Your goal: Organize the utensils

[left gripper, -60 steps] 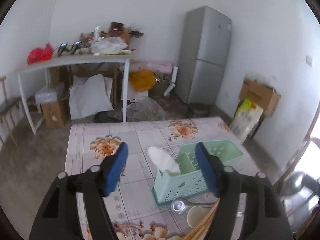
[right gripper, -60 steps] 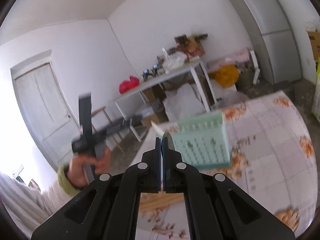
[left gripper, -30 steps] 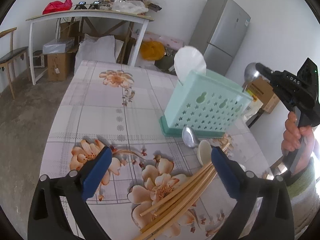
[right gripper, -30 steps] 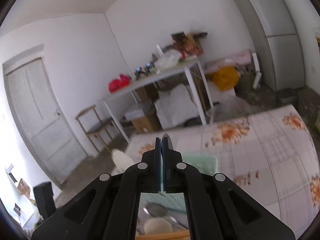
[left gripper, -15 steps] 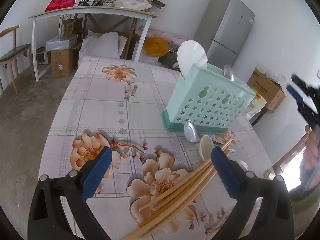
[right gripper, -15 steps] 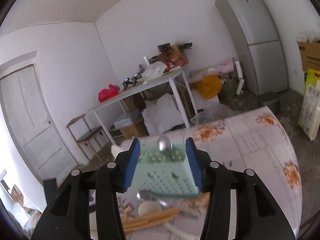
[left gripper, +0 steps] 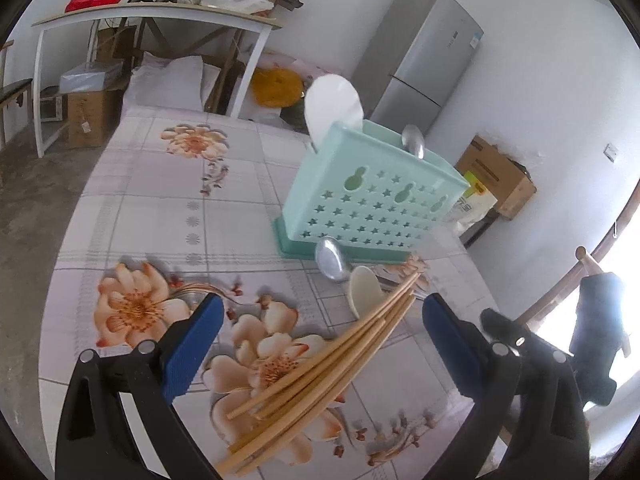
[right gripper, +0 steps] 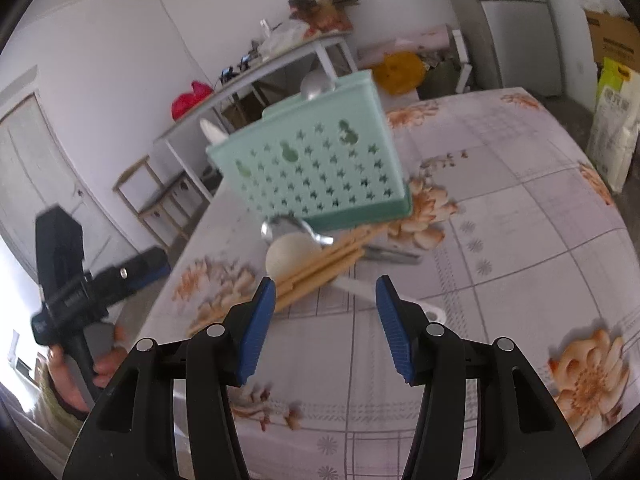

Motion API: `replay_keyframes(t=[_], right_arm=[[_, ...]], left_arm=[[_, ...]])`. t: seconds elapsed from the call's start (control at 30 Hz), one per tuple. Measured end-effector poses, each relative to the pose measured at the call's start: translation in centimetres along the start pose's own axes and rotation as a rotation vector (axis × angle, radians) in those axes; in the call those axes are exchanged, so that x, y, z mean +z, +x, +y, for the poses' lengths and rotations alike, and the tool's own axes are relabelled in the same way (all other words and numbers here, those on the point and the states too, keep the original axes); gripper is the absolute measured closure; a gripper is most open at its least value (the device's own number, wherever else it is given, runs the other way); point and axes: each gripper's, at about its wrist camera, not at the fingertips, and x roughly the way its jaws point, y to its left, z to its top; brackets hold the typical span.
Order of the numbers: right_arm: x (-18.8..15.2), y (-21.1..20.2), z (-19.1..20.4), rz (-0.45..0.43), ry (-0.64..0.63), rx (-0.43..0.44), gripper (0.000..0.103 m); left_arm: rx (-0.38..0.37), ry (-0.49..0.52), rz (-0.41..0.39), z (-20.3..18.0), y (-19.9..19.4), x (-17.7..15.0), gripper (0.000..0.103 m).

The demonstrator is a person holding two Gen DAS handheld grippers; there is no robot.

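Though lately opening, right claw (right gripper: 325, 320) apart, empty above chopsticks (right gripper: 320, 266).

On the table (left gripper: 152, 208) a perforated caddy (left gripper: 368, 196) is stood upright. A flat scoop (left gripper: 332, 108) is held in its left end and a metal spoon (left gripper: 414, 141) in its far right part. Just before the caddy, a second metal spoon (left gripper: 330, 259) and a pale spoon (left gripper: 362, 286) are laid side by side. The chopsticks (left gripper: 320, 364) are spread nearer still, their tips beside the pale spoon. Behind the table, a workbench (left gripper: 152, 14) is seen to the left and a refrigerator (left gripper: 420, 60) to the right.
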Motion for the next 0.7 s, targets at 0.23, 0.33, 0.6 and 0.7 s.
replay_keyframes(t=[0.23, 0.33, 0.6, 0.7], right_arm=[[0.1, 0.4, 1.4, -0.012, -0.074, -0.011, 0.052], [0.6, 1.8, 2.7, 0.001, -0.104, -0.008, 0.052], [1.7, 7.3, 6.5, 0.062, -0.182, -0.043, 0.053], [1.5, 9.2, 7.8, 0.095, -0.236, -0.101, 0.056]], left_arm=[[0.072, 0.003, 0.05, 0.2, 1.7, -0.2, 0.006], [0.143, 0.002, 0.074, 0.7, 2.4, -0.6, 0.006], [0.25, 0.027, 0.061, 2.1, 2.2, -1.7, 0.006], [0.274, 0.029, 0.045, 2.8, 1.9, -2.1, 0.006]])
